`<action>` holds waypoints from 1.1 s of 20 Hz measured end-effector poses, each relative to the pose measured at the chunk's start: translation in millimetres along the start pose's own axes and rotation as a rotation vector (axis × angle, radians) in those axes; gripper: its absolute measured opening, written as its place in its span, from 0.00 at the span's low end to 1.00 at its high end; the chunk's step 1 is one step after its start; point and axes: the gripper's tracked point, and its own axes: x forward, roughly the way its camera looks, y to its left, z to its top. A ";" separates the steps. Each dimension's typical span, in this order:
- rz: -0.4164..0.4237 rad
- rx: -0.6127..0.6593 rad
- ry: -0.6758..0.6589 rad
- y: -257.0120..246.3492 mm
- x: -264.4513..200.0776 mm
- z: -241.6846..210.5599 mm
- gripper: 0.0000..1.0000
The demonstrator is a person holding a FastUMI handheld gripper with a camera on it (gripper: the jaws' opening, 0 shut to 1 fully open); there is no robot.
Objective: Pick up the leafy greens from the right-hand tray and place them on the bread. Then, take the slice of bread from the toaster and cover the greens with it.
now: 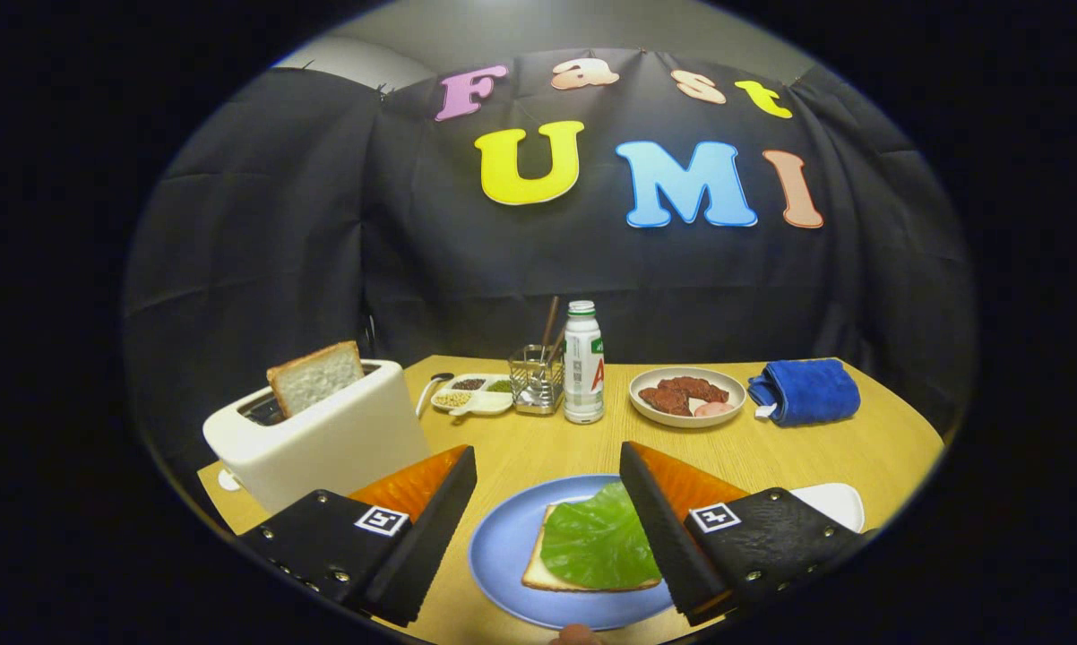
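A green leaf (598, 545) lies flat on a slice of bread (547, 573), and the bread rests on a blue plate (503, 555) near the front edge of the wooden table (771, 448). So the greens already sit where the task wants them; that half reads as done. The leaf is bare on top, with nothing covering it.

The second slice of bread (316, 377) stands upright in the slot of a white toaster (323, 439) at the table's left edge, well apart from the plate. Judging by this, fetching that slice and laying it over the leaf is what remains.

The gripper (547, 520) hangs just above the plate, its two fingers spread wide apart and holding nothing (the leaf and bread show in the gap between them). Past the right finger, a white tray (830, 502) peeks out at the table's right side; what it holds is hidden.

Along the far edge stand a small dish of seasonings (471, 394), a wire holder with sticks (537, 376), a white bottle (583, 363), a plate of meat (687, 396) and a folded blue cloth (805, 391).
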 end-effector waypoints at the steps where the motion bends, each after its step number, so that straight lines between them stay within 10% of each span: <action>1: 0.005 0.008 -0.017 5.7 -0.8 7.6 0.98; 22: 0.195 -0.067 -0.040 187.8 33.4 19.1 0.97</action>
